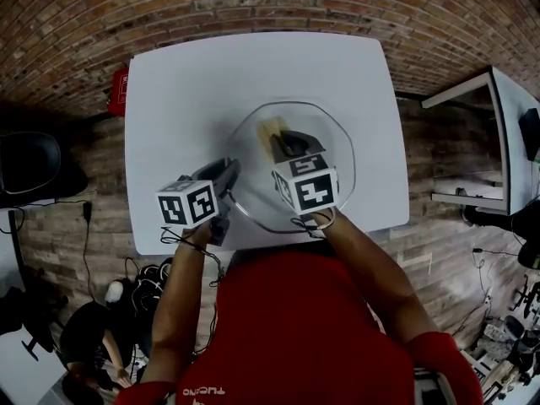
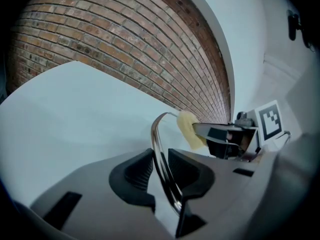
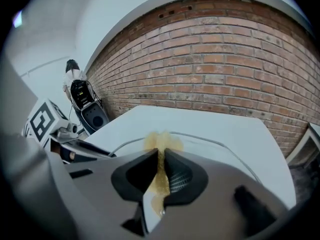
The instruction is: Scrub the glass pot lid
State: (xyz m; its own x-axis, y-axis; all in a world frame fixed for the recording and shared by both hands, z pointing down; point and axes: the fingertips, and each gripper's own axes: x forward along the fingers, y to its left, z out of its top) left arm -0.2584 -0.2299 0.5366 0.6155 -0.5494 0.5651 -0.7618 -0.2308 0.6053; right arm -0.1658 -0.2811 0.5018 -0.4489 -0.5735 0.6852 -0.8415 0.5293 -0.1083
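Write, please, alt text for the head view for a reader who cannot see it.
From above, a person in a red shirt holds two grippers over a white table: the left gripper clamps the rim of a glass pot lid, and the right gripper holds a yellow sponge over the lid.

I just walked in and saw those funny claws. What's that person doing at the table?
A person is working on a glass pot lid over the white table. The left gripper has its jaws pinched on the lid's rim to steady it. The right gripper has its jaws gripping a yellow sponge at the lid.
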